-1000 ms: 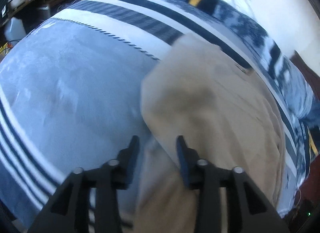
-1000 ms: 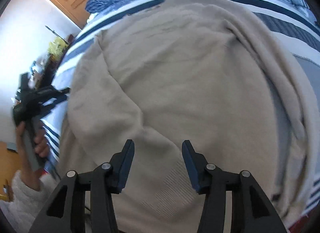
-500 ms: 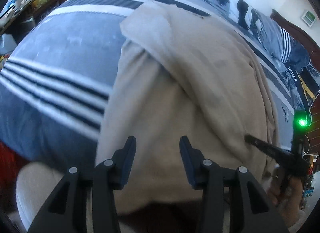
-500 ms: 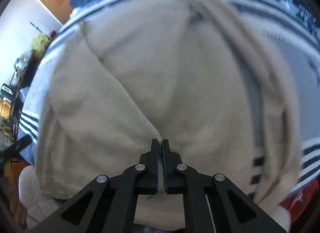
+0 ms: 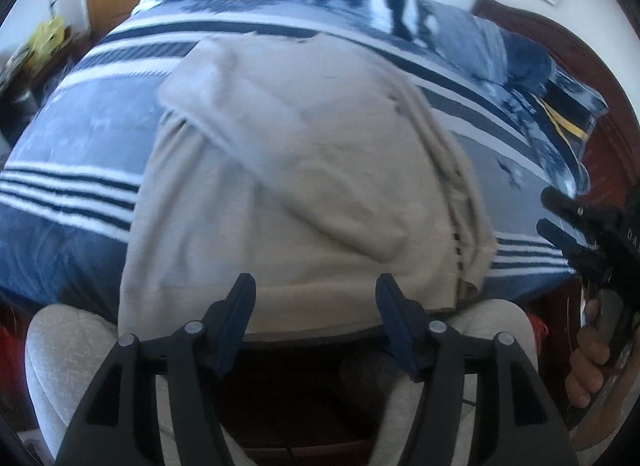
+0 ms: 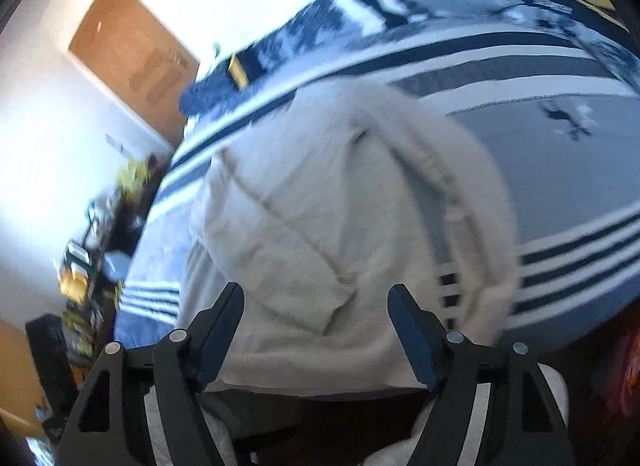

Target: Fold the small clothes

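A beige sweater [image 5: 304,185] lies spread on the striped bed, its hem hanging over the near edge and one sleeve folded diagonally across its body. It also shows in the right wrist view [image 6: 328,234], blurred. My left gripper [image 5: 316,286] is open and empty, just above the hem. My right gripper [image 6: 316,294] is open and empty, above the hem near the folded sleeve's cuff. The right gripper also shows in the left wrist view [image 5: 560,217] at the far right, held in a hand beside the bed.
The bed cover [image 5: 68,185] is blue and grey with white and navy stripes. Pillows [image 5: 480,45] lie at the far side. A wooden door [image 6: 132,61] and a cluttered shelf [image 6: 92,234] stand to the left. My light trousers [image 5: 72,350] are below the bed edge.
My right gripper was shut on the sweater's sleeve half a second ago; it has let go, opened and pulled back. My left gripper has drawn back toward the hem and opened wider.
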A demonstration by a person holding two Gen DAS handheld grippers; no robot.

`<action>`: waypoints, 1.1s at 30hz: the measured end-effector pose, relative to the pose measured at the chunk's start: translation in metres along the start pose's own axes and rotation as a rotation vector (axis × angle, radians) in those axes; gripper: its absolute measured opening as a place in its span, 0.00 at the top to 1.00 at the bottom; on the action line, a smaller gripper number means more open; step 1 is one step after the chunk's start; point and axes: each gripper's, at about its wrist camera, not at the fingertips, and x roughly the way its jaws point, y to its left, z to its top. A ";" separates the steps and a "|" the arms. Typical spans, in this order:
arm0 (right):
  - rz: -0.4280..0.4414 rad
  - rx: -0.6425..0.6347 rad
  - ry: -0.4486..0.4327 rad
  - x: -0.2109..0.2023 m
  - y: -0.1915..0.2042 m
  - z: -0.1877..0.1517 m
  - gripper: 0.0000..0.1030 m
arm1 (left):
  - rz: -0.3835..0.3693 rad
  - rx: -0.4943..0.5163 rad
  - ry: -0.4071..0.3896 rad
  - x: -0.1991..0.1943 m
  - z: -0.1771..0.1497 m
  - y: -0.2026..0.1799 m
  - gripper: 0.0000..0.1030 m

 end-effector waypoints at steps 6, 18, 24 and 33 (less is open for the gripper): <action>0.024 0.150 -0.069 -0.044 -0.050 0.003 0.24 | -0.008 0.086 -0.025 -0.013 0.004 -0.033 0.38; -0.037 0.220 -0.051 -0.029 -0.083 0.008 0.24 | -0.026 0.032 0.012 0.004 0.032 -0.052 0.36; -0.165 0.234 0.052 0.046 -0.102 0.007 0.33 | -0.027 0.011 0.070 0.045 0.050 -0.064 0.36; -0.280 0.257 0.098 0.101 -0.131 0.005 0.58 | -0.018 0.083 0.122 0.097 0.078 -0.100 0.36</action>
